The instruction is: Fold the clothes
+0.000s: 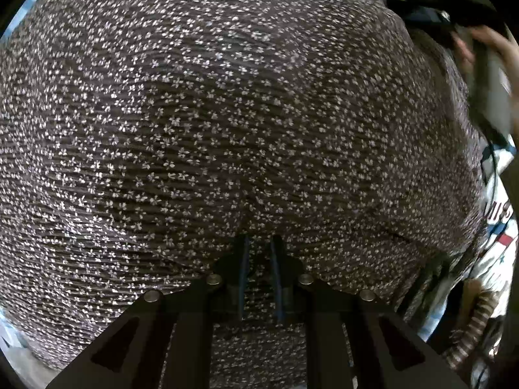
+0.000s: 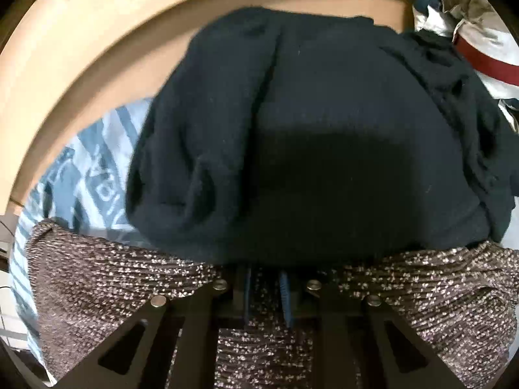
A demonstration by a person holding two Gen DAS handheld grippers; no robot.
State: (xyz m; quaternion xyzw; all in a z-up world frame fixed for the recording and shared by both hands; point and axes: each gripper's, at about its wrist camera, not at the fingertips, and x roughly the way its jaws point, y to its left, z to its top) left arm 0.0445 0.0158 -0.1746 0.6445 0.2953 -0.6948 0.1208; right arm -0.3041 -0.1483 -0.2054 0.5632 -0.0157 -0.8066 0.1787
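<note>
The crinkled brown floral garment (image 1: 227,123) lies spread wide, its edge beneath a dark navy garment (image 2: 308,136)

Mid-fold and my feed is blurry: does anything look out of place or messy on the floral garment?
Yes. A dark navy garment lies rumpled just beyond the floral garment, its near edge overlapping the floral cloth beside the right gripper, where a fold would likely catch it.

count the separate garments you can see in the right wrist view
3: a floral pleated garment along the bottom, a dark navy garment in the middle, a white and red one top right. More may be hidden.
</note>
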